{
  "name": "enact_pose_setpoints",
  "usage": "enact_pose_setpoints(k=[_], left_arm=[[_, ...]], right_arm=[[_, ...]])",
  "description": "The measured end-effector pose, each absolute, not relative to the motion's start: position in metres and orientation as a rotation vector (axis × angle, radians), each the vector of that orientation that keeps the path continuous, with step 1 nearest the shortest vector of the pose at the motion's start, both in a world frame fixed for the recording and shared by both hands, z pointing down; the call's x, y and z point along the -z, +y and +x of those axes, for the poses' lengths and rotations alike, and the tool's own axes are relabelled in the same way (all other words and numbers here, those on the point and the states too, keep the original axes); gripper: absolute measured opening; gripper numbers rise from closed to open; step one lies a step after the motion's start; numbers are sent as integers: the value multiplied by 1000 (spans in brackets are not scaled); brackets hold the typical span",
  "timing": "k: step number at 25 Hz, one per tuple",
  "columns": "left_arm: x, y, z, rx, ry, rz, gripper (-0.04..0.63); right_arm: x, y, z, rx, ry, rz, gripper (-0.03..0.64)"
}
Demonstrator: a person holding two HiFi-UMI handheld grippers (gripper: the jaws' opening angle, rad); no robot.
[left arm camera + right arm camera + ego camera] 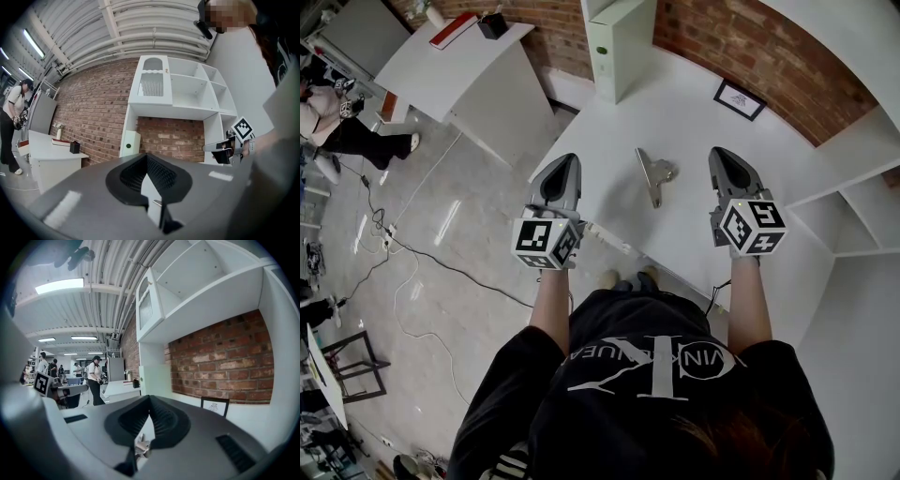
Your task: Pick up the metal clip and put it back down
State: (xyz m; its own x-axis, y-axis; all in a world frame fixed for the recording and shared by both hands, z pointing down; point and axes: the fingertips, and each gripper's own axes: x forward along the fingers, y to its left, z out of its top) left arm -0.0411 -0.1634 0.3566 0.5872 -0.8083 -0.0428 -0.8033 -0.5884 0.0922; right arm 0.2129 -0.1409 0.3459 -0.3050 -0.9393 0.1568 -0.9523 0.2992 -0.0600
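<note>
The metal clip (653,174) lies flat on the white table (684,112), between my two grippers and touching neither. My left gripper (562,163) hovers at the table's left edge, a hand's width left of the clip, jaws shut on nothing. My right gripper (719,156) is held just right of the clip, also shut and empty. In the right gripper view a bit of the clip (142,445) shows low through the gap under the shut jaws (149,399). The left gripper view shows its jaws (147,157) closed, with the right gripper (229,147) off to the side.
An upright white box (619,47) and a small framed picture (739,99) stand at the table's back by the brick wall. White shelving (862,202) borders the right. A second white table (455,70) stands at left; cables (403,248) run over the floor.
</note>
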Motion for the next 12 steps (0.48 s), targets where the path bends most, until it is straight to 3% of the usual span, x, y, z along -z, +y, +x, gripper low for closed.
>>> enact_pose_setpoints(k=[12], left_arm=[[-358,-165,-41,130,-1402,2735,-11]], right_arm=[[-348,-144,216,-215,-2459,1792,12]])
